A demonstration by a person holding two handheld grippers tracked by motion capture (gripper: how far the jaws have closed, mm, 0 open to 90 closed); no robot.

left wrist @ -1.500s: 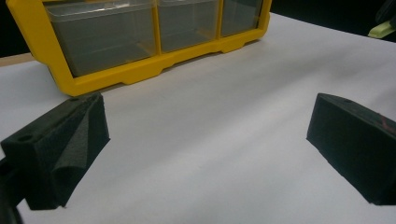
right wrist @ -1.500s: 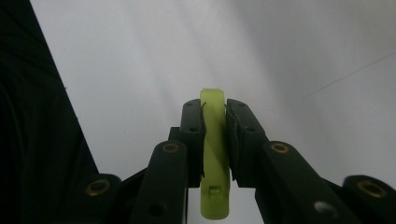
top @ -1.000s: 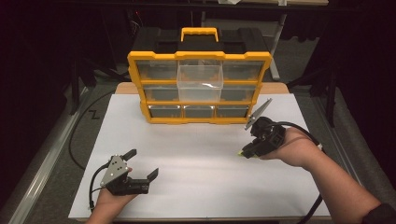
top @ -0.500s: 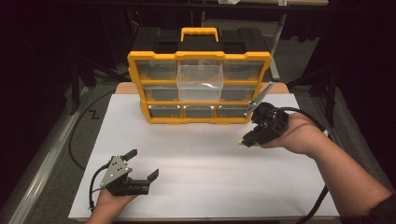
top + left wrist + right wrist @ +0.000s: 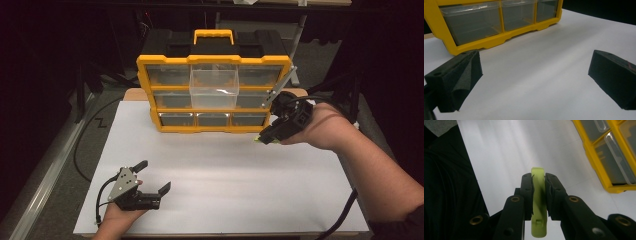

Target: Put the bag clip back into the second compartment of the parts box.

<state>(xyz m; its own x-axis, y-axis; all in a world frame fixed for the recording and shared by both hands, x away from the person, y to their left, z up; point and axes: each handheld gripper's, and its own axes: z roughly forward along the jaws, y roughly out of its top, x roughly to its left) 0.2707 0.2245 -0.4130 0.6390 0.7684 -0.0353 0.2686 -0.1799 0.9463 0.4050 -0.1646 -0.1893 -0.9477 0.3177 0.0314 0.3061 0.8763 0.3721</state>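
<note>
A yellow and black drawer organizer [image 5: 214, 90] stands at the back of the white table, its clear top-middle drawer [image 5: 214, 89] pulled out. My right gripper [image 5: 266, 137] hovers by the cabinet's lower right corner, shut on a flat lime-green plastic piece [image 5: 538, 202] that pokes out as a small tip [image 5: 257, 141] in the high view. My left gripper [image 5: 153, 176] rests near the table's front left, open with nothing between its jaws. Ahead of it in the left gripper view [image 5: 534, 82] is the cabinet's bottom row of drawers [image 5: 499, 20].
The white table surface [image 5: 225, 175] stretches between the two grippers. The cabinet's yellow frame [image 5: 599, 167] lies at the right of the right gripper view. Dark floor and stands surround the table; a cable [image 5: 85, 145] trails off the left edge.
My right gripper has risen and moved back toward the cabinet's right side, still holding the green piece. The left gripper has stayed put.
</note>
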